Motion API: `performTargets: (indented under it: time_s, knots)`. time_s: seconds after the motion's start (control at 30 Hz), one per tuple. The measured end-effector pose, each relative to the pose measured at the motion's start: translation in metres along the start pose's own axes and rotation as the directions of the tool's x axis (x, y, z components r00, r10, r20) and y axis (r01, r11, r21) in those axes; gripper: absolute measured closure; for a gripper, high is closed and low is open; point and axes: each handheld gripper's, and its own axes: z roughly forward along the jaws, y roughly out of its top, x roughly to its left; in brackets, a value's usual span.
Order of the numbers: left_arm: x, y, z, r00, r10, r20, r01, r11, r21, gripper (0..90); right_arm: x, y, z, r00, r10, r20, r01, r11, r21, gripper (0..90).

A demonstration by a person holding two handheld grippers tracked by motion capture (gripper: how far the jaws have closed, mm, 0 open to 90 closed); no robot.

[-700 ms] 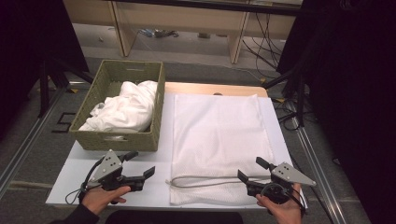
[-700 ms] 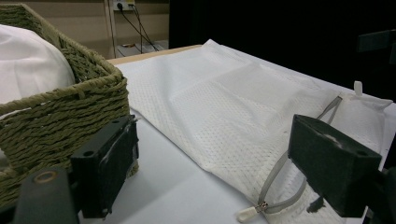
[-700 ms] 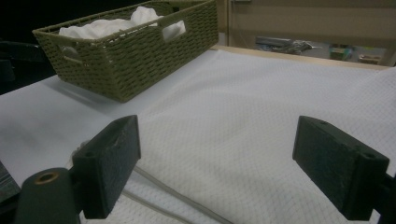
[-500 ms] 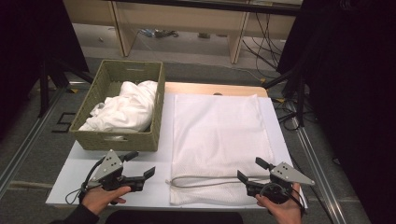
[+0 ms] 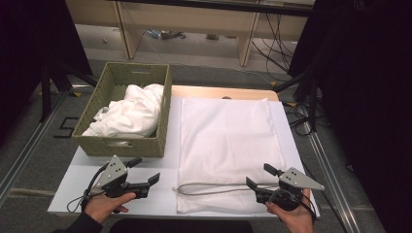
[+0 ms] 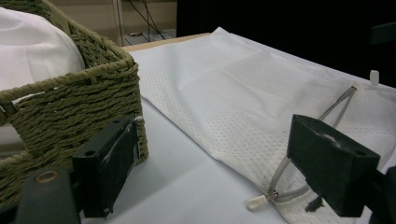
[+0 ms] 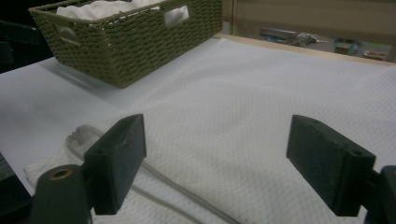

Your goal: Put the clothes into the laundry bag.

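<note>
Nothing has shifted since the earlier frames: both the left gripper (image 5: 144,175) and right gripper (image 5: 261,177) hover with jaws apart at the near edge of the flat white mesh laundry bag (image 5: 226,141), soft, light, probably best pinched at its corners.

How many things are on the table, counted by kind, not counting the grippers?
Woven basket: 1
Flat mesh laundry bag with a zipper: 1
Crumpled white cloth in the basket: 1 pile; how many pieces is hidden
Total: 3
</note>
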Motion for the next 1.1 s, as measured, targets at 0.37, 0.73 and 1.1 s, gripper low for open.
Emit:
performTargets:
  time_s: [0.37,0.73,1.1]
  knots:
    - [0.001,0.001,-0.001,0.9998,-0.016,-0.01,0.016,0.9998,0.007,17.0,-0.002,-0.002,0.008,0.9996,0.008,-0.027,-0.007,0.999,0.047,18.5]
    - [0.002,0.001,-0.001,0.9998,-0.015,-0.01,0.015,0.9995,0.027,18.7,-0.009,-0.003,0.026,0.9981,-0.023,-0.057,0.032,0.985,0.171,16.9]
    - [0.003,0.002,0.001,0.9999,-0.011,-0.005,0.011,0.9992,0.038,18.3,-0.019,-0.003,0.058,0.9864,-0.13,-0.1,0.153,0.95,0.271,23.4]
